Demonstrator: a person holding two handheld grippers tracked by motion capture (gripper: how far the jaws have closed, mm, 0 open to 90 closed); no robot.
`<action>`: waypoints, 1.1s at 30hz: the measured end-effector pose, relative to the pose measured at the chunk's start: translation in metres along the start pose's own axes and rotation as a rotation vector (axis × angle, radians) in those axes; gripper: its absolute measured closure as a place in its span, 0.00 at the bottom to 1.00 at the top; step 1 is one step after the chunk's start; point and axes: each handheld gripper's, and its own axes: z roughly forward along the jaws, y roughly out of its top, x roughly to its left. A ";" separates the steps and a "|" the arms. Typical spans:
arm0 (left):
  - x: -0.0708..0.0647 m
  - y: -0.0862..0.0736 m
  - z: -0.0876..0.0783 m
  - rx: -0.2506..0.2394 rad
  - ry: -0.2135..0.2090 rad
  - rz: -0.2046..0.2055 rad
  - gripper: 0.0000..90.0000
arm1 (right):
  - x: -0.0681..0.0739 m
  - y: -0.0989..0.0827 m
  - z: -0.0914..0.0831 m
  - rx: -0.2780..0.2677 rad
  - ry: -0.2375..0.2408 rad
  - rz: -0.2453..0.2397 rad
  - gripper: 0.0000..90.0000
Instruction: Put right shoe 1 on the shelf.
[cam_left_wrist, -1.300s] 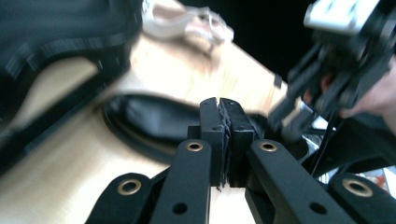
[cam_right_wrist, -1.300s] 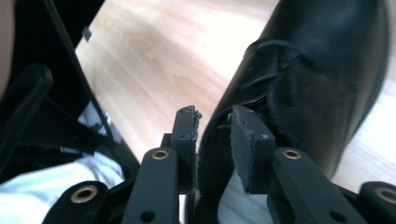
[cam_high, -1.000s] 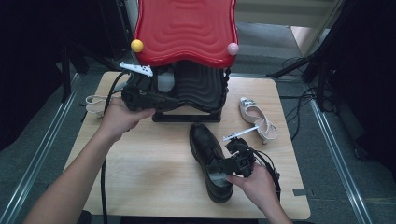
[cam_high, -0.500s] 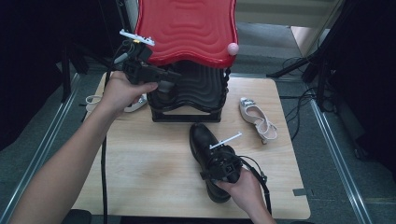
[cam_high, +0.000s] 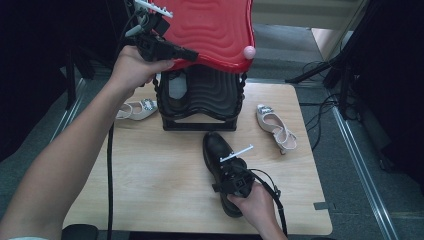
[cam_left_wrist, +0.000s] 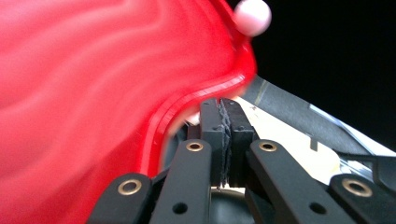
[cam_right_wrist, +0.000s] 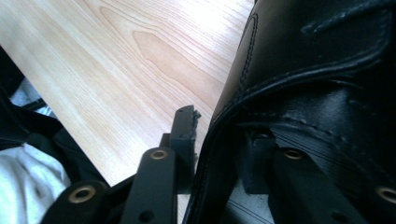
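A black leather shoe (cam_high: 218, 148) lies on the wooden table (cam_high: 150, 185) in front of a black shoe rack (cam_high: 205, 100) with a red wavy top (cam_high: 210, 30). My right gripper (cam_high: 233, 176) sits over the shoe's opening. Its jaws have just been closing, one outside and one inside the shoe's side wall (cam_right_wrist: 224, 140), and they press on it. My left gripper (cam_high: 192, 54) is raised beside the red top's left edge. It is shut with nothing between its pads (cam_left_wrist: 212, 135), and the red top (cam_left_wrist: 93, 93) lies close on its left.
A white heeled sandal (cam_high: 137, 109) lies left of the rack and another (cam_high: 275, 127) lies to its right. A pale shoe (cam_high: 177, 87) sits inside the rack. A pink ball (cam_high: 248, 51) caps the red top's corner. Cables trail off the table's right side.
My left gripper has risen from the rack's lower left up to the red top. My right gripper has settled lower onto the black shoe's opening.
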 end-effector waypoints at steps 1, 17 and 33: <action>0.002 0.002 0.001 -0.003 0.006 -0.005 0.99 | 0.000 0.000 0.000 -0.002 -0.003 -0.007 0.84; 0.018 0.009 0.015 0.016 0.084 0.008 1.00 | -0.026 -0.005 -0.028 -0.050 0.080 0.036 0.97; 0.018 0.008 0.019 0.020 0.126 0.009 1.00 | -0.044 -0.002 -0.067 -0.165 0.218 0.113 0.97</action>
